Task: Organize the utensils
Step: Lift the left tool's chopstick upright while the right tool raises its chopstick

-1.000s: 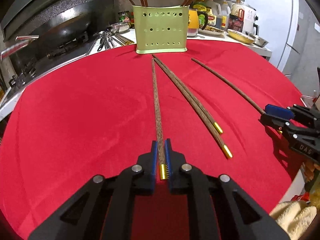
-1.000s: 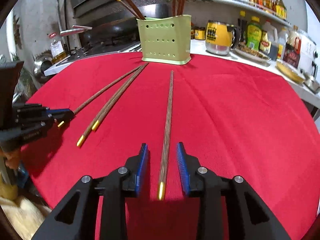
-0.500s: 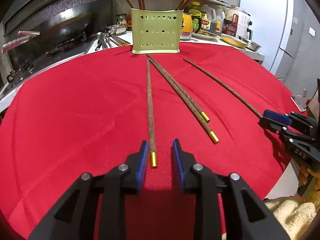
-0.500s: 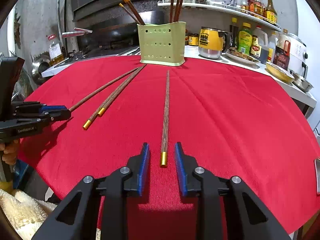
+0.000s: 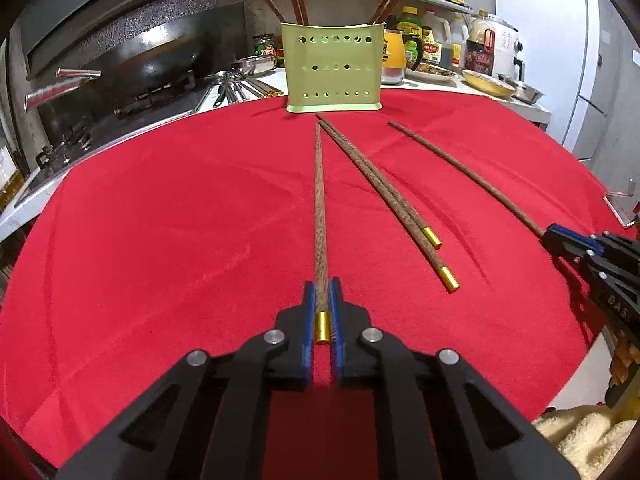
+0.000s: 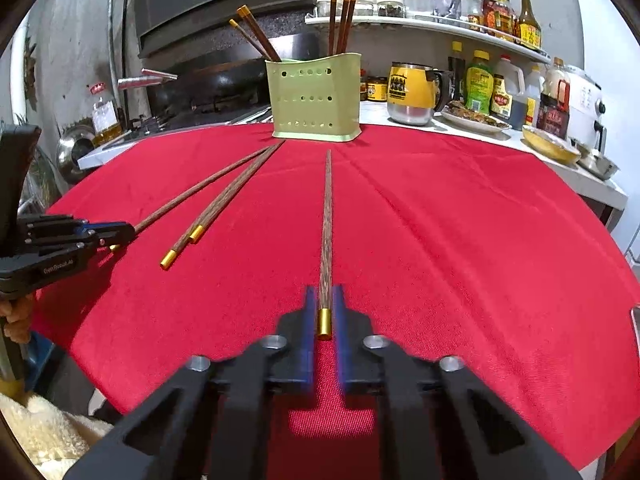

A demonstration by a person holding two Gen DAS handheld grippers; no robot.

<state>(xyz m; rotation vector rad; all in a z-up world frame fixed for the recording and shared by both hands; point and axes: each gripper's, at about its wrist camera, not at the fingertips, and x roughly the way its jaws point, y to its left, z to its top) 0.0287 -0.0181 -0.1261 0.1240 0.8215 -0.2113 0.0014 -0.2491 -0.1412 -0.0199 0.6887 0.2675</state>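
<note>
1. Left chopstick point(image 5: 320, 208): lies flat on the red cloth point(image 5: 160, 220) of the counter, long axis running from the gold cap straight toward the green holder point(image 5: 331, 68).
2. Left gripper point(image 5: 321, 314): jaws just closed, clamped on that capped end.
3. Right chopstick point(image 6: 327, 220): same lie, tip just short of the holder.
4. Right gripper point(image 6: 323, 314): jaws just closed, clamped on its cap.
5. Loose pair point(image 5: 384, 192): between the two, ungripped.
</note>
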